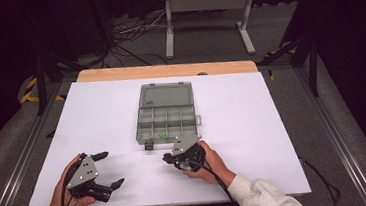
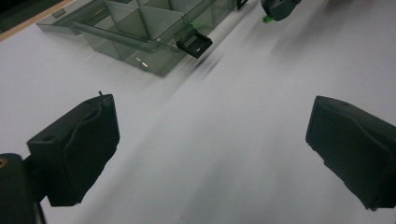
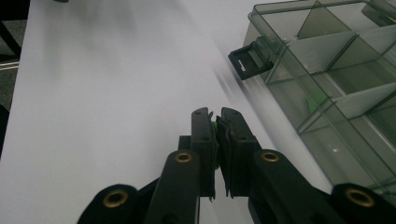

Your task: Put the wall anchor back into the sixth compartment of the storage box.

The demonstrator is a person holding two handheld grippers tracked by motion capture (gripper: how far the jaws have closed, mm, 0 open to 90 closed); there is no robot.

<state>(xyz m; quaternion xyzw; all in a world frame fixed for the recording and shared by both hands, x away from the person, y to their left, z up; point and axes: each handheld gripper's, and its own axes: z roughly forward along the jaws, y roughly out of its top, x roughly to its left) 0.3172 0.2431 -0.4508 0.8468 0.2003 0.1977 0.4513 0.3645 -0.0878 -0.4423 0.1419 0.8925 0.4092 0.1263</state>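
Closest to me on the high view, my left gripper (image 1: 108, 175) rests low on the white surface (image 1: 253, 127) with its fingers spread wide and nothing between them; its own camera confirms that, showing the two black pads (image 2: 77, 149) far apart over bare white sheet. A little further in and to the right, my right gripper (image 1: 168, 157) sits just short of the near edge of the grey compartment box (image 1: 166, 120). From above I cannot tell what it carries, but the right gripper view shows the fingers (image 3: 205, 140) pressed almost together on a small green piece (image 3: 214, 125), of which just a sliver peeks out between the pads. The left gripper view catches the same green bit (image 2: 266, 19) poking from the tip of the far gripper at the top of the picture. Beyond that, the box lies open, its lid (image 1: 165, 94) folded flat away from me and its dividers marking off small cells. Another green item (image 1: 162, 134) sits in one of the near cells. A black latch (image 3: 248, 59) juts from the near wall of the box, close ahead of my right fingertips but apart from them. I can read no brand, label or writing anywhere on the box or grippers.
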